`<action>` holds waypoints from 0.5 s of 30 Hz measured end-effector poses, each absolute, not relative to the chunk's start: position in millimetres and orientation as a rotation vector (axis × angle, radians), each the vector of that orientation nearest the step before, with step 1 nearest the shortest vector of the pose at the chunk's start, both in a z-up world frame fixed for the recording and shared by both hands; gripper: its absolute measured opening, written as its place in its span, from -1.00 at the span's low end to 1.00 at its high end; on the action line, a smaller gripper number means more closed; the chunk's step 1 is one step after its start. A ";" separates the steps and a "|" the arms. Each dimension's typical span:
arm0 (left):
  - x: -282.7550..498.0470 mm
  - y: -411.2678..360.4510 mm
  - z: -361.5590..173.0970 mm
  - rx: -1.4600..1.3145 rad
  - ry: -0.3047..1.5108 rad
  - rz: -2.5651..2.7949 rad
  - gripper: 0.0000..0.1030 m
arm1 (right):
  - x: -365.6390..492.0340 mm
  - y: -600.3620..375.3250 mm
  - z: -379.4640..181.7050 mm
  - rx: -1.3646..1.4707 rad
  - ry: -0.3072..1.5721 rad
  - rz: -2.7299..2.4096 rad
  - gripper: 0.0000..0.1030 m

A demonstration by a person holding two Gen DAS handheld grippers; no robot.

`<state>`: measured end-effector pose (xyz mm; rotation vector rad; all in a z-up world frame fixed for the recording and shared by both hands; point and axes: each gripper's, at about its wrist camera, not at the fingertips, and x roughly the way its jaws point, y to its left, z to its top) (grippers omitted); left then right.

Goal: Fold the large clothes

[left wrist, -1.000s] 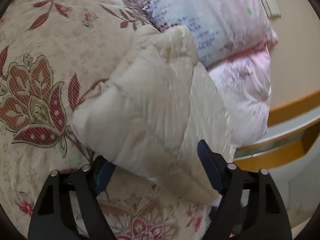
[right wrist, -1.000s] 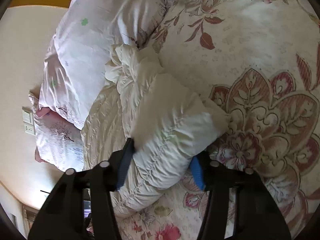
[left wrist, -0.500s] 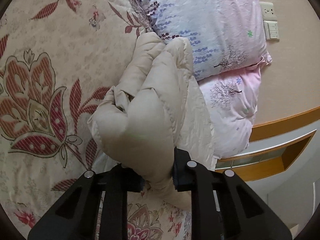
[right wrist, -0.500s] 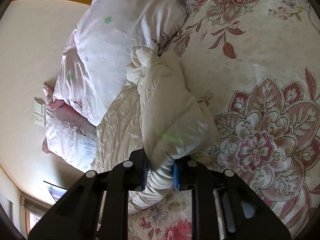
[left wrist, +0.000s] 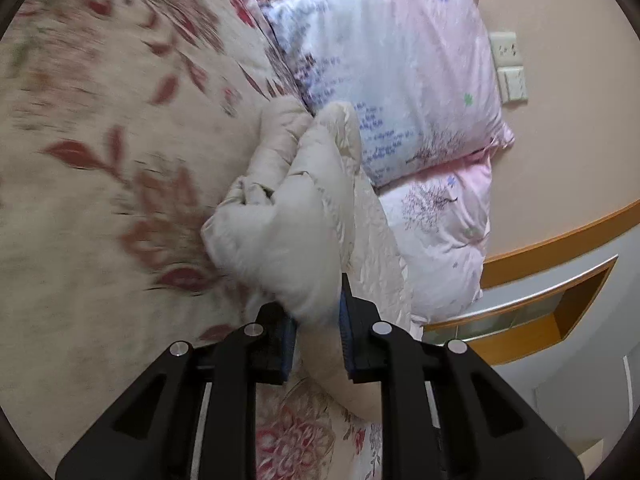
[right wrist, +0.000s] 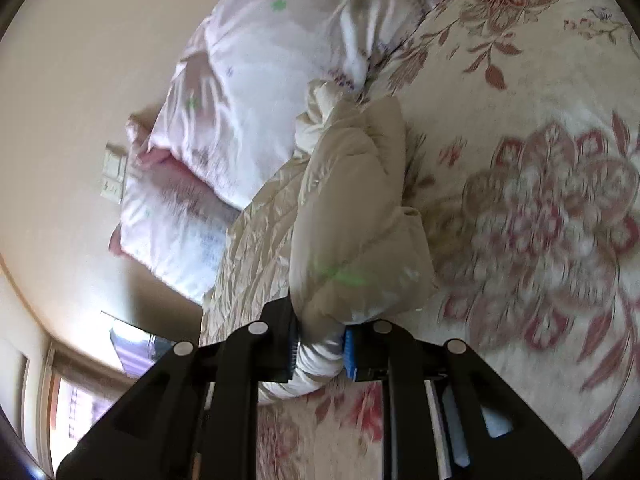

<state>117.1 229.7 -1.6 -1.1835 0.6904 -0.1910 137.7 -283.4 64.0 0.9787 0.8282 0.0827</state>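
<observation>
Floral bedspread (left wrist: 100, 200) carries the cream padded coat (left wrist: 288, 232), bunched near the pillows (left wrist: 400, 80) at the far end. Left gripper (left wrist: 316, 334) and right gripper (right wrist: 318, 344) each pinch a puffy edge, likely to lift and fold it.

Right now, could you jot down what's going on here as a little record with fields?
surface: floral bedspread
garment: cream puffy jacket, bunched, lying beside the pillows
pillows: two, pale pink with prints
left gripper: fingers shut on a fold of the jacket
right gripper: fingers shut on another fold
wall: light switch panel near the pillows
fold: not yet done
</observation>
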 end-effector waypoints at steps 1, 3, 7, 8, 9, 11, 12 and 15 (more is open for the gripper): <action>108.0 235.4 -1.5 -1.180 0.678 -0.179 -0.66 | 133.9 -279.5 64.2 0.967 0.835 0.093 -0.65; 93.2 243.2 -1.8 -1.164 0.658 -0.160 -0.73 | 126.6 -271.8 64.3 0.940 0.845 0.109 -0.65; 85.6 244.6 -13.5 -1.186 0.687 -0.152 -0.73 | 117.4 -269.2 59.5 0.937 0.862 0.117 -0.65; 86.1 241.3 -16.8 -1.189 0.703 -0.160 -0.73 | 117.3 -271.1 58.9 0.946 0.861 0.113 -0.65; 87.1 238.6 -17.7 -1.179 0.716 -0.166 -0.73 | 116.4 -273.4 57.9 0.956 0.859 0.111 -0.65; 92.3 227.9 -17.7 -1.142 0.757 -0.193 -0.73 | 115.8 -275.6 58.2 0.954 0.855 0.106 -0.65; 95.2 223.7 -16.6 -1.123 0.773 -0.202 -0.73 | 116.2 -275.8 58.4 0.949 0.855 0.104 -0.65; 107.9 216.4 -9.9 -1.080 0.794 -0.199 -0.68 | 118.5 -276.5 58.7 0.947 0.856 0.105 -0.65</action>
